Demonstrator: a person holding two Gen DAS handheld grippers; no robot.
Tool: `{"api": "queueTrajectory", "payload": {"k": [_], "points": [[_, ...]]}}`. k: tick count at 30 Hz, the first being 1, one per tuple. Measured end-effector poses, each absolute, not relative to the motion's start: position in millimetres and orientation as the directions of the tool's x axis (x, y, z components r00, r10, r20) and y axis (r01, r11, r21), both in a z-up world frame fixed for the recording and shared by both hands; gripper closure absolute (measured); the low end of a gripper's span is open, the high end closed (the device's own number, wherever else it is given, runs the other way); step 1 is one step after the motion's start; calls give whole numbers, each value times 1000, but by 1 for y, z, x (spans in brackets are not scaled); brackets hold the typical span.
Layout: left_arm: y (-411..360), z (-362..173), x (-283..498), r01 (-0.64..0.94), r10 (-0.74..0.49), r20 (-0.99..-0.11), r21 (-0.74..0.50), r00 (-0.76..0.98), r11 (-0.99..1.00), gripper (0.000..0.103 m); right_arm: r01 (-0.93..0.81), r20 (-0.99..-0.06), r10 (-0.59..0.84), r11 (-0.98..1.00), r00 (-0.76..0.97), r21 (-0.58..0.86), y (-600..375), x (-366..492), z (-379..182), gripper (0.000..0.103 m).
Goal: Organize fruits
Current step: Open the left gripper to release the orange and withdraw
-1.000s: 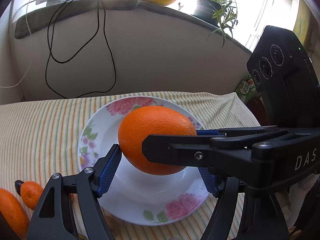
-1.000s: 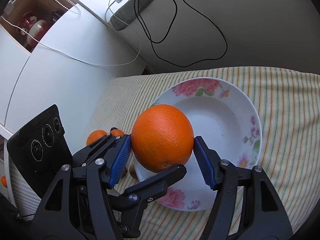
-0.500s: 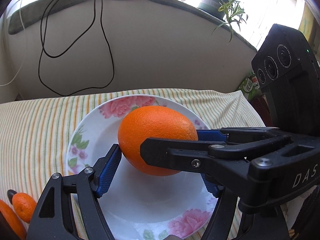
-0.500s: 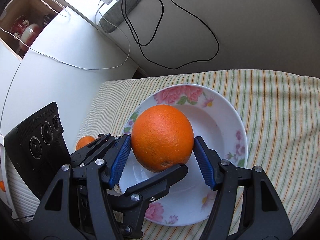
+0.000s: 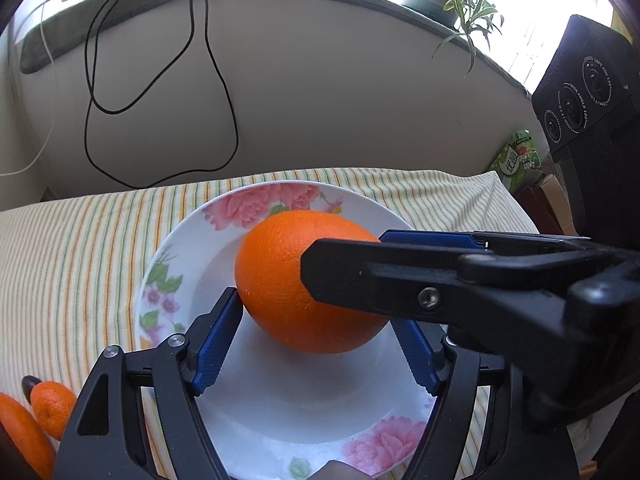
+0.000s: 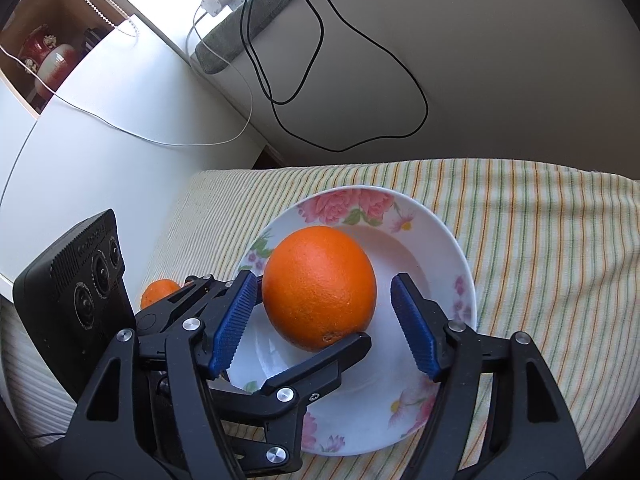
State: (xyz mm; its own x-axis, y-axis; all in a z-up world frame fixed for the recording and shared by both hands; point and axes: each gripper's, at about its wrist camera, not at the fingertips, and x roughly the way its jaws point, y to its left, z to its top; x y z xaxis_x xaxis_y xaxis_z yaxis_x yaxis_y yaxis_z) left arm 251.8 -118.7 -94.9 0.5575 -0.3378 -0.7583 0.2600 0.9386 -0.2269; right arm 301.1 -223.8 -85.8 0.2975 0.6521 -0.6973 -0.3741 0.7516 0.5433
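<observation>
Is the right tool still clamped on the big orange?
No: in the right wrist view, the right tool shows a clear gap between its right pad and the orange.

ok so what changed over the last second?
The right tool opened: its right pad now stands clear of the orange, which it pinched before. The orange also sits farther in over the plate. The left tool stays clamped on the orange; the small mandarin remains on the cloth.

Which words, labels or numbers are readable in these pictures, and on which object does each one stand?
Lens-ring lettering on black camera unit: too small to read.
Embossed word on other camera unit: too blurred.
Chinese characters on green package: not legible.
</observation>
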Motion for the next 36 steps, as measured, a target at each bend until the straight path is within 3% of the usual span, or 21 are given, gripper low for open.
{"api": "queueTrajectory", "payload": {"k": [5,36], "points": [[-116,-87,248,251,-286,-751,-165,595,954,22,-364,-685,646,760,337,539,-233,295,-76,24],[-48,-49,144,211,-271,-646,-171,714,963,22,-446,-607,598,799,523,404,-234,194,-28,22]]}}
